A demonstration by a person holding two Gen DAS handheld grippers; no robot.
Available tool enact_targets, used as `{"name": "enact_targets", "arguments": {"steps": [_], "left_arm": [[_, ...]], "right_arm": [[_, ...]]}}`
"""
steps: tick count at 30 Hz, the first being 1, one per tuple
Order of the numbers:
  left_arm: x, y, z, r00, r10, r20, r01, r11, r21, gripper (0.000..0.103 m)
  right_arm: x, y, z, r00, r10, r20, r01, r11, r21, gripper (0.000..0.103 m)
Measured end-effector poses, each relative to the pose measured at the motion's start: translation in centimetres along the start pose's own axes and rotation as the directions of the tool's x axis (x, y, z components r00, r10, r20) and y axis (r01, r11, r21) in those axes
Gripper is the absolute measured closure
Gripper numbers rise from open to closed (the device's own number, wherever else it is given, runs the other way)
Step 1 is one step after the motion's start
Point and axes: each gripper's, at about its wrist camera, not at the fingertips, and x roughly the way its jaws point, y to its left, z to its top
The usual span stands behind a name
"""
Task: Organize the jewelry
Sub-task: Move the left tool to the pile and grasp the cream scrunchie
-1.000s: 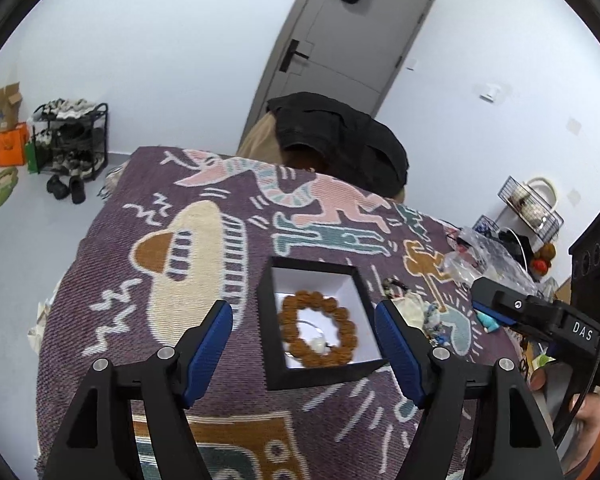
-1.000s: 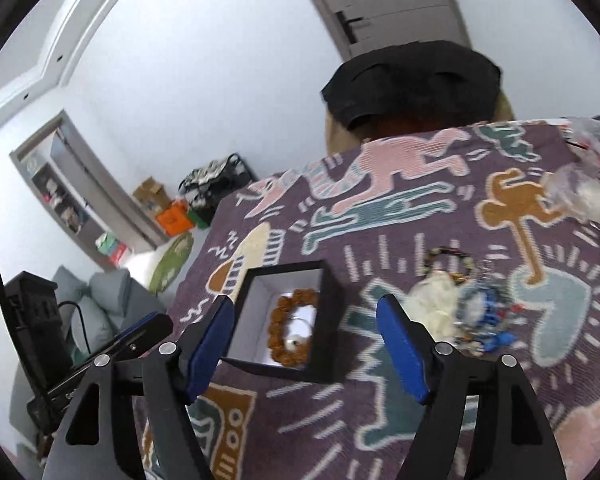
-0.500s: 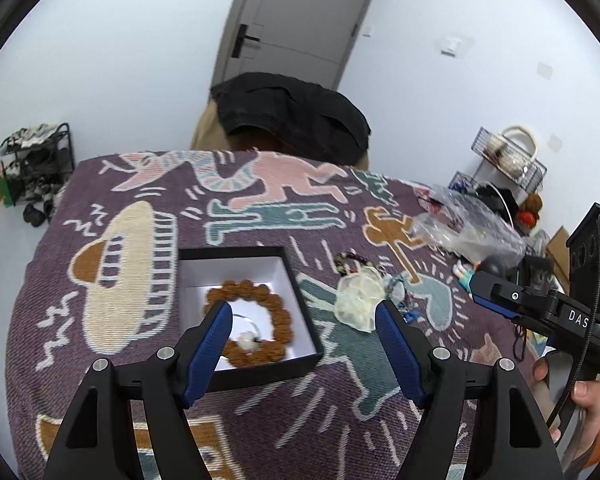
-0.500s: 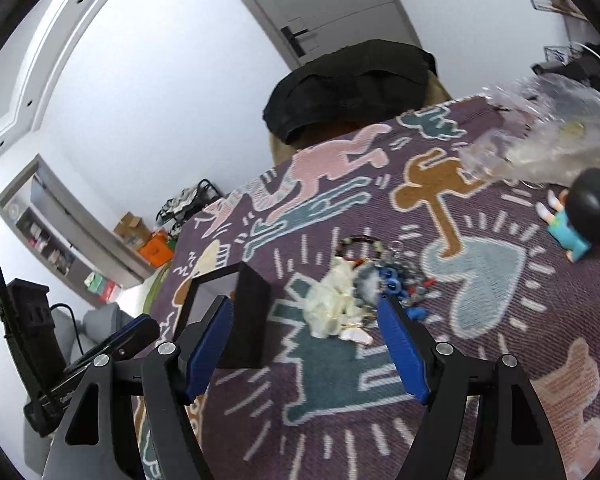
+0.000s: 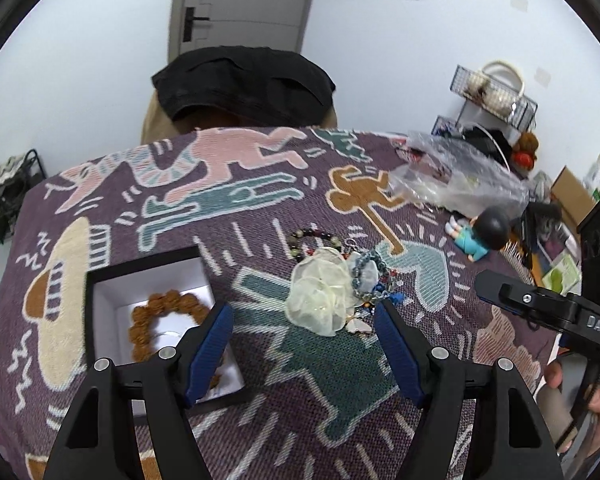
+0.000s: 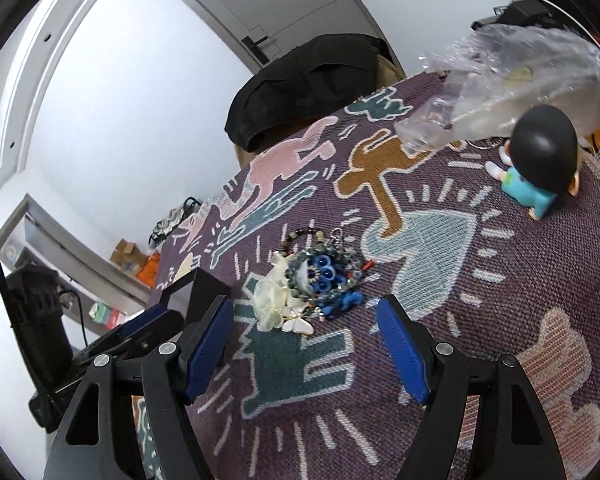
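A black box with a white lining lies on the patterned cloth and holds a brown bead bracelet. A jewelry pile lies to its right: a cream organza flower, blue and grey bead bracelets and a dark bead bracelet. My left gripper is open and empty, just short of the flower. My right gripper is open and empty, just short of the same pile, near a white butterfly charm. The box corner shows at the right view's left.
A small doll with a black head lies right of the pile, also in the right wrist view. A crumpled clear plastic bag sits at the far right. A chair with black cloth stands behind the table.
Both grippers have swung right, from the box to the jewelry pile. The box has slid to the left of both views. Both stay open and empty.
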Motion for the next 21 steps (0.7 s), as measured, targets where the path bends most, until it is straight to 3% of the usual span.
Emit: {"name": "enact_targets", "arguments": {"steps": [6,14,21], "left_arm": [[3.1,-0.8,0.8,0.997,0.033,-0.065,-0.031,0.999,0.036,0.038],[7.8,-0.9,1.5,0.983,0.08,-0.165,-0.069,0.995,0.072,0.04],[9.5,-1.6,1.8,0.973,0.136,-0.189,-0.111,0.984,0.136,0.041]], "right_arm": [[-0.7,-2.0,0.1,1.0,-0.005,0.018,0.004,1.0,0.031,0.029],[-0.8,-4.7,0.2,1.0,-0.016,0.023,0.014,0.996,0.087,0.029],[-1.1,-5.9,0.2,0.999,-0.018,0.027,0.015,0.994,0.11,0.029]]}}
